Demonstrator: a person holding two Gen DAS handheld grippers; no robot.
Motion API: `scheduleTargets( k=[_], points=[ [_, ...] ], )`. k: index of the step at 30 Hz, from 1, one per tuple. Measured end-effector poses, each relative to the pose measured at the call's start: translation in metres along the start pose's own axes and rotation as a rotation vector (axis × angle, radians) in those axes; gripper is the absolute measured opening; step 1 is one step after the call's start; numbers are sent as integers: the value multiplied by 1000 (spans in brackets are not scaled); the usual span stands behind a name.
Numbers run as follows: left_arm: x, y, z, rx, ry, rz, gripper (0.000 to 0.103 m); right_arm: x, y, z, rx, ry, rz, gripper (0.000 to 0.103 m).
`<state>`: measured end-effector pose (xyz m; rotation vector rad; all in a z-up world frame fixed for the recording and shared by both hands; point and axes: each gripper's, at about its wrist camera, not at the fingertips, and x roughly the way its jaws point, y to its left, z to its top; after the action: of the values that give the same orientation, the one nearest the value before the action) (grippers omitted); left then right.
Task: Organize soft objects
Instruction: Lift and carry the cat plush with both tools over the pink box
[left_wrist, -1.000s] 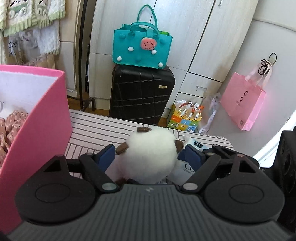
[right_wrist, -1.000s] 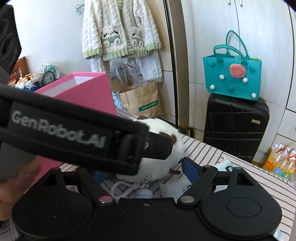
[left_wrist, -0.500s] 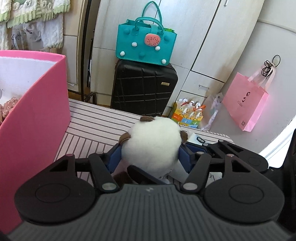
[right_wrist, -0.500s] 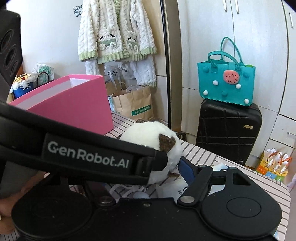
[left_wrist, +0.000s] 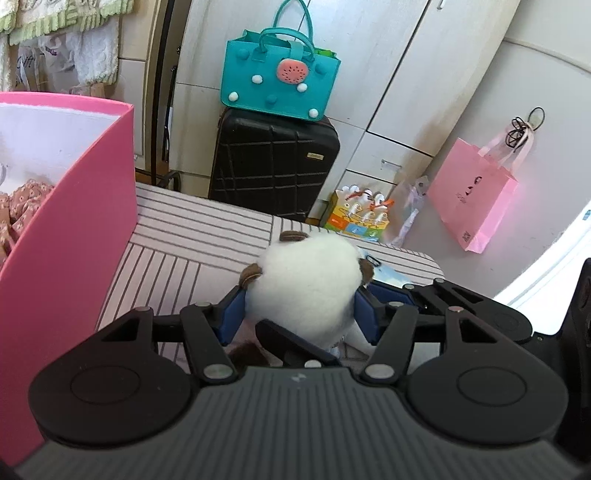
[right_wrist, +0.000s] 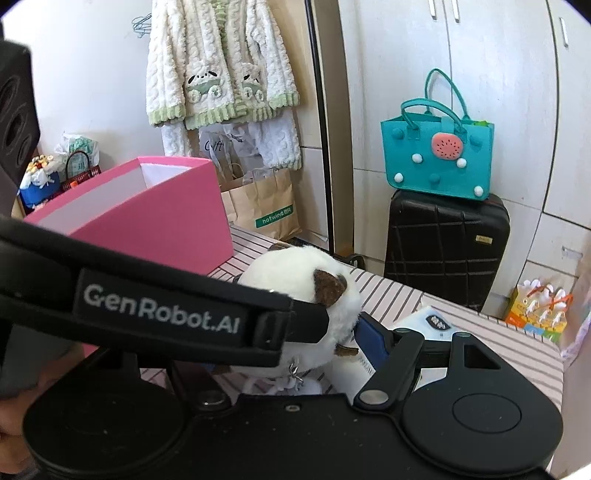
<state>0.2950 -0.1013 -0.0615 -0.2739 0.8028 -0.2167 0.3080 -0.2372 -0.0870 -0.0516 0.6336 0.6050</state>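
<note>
A round white plush toy (left_wrist: 306, 284) with small brown ears sits between the two blue pads (left_wrist: 231, 314) of the left gripper (left_wrist: 299, 314), raised a little above the striped tabletop (left_wrist: 192, 236). The pads press into its fur on both sides, and the jaws are closing on it, standing about half open around its soft body. A small metal clasp and a white cord hang from the toy's underside in the right wrist view.

The right gripper (right_wrist: 295, 350) sits just beside the toy, on its right. Its right blue pad (right_wrist: 371, 341) lies close against the fur, but the left gripper's black arm crosses in front and hides the other finger, so whether this gripper holds anything cannot be told; its jaws look fairly wide apart.

Under and just beyond the toy lies a white packet (right_wrist: 424, 325) with dark print on the tabletop. To the left stands a tall pink box (left_wrist: 70, 206), open at the top, with floral pink fabric (left_wrist: 22, 203) inside it.

Beyond the tabletop, a black suitcase (left_wrist: 273, 162) carries a teal felt bag (left_wrist: 280, 85). A pink paper bag (left_wrist: 476, 199) hangs on the wall to the right, and a fluffy cream garment (right_wrist: 218, 62) hangs at the left.
</note>
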Motion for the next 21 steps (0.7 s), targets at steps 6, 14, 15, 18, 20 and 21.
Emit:
scheduleTargets(
  k=[6,14,15,18,20,21],
  points=[
    [-33,-2,-12,22,7,-58,60,-30,17,-7,13,-24,-8,77],
    [-63,2,-32,29,39,-164,60,-67,44,-23,15,-24,-77,77],
    [-68,3,-35,34,42,-176,59,-71,48,-25,14,-21,-85,77],
    [-80,5,-41,56,55,-209,58,-83,55,-28,29,-11,-94,77],
    [-87,8,-44,67,67,-230,58,-90,60,-29,46,1,-93,77],
    [-90,9,-45,74,75,-241,58,-93,62,-31,51,6,-93,77]
  ],
)
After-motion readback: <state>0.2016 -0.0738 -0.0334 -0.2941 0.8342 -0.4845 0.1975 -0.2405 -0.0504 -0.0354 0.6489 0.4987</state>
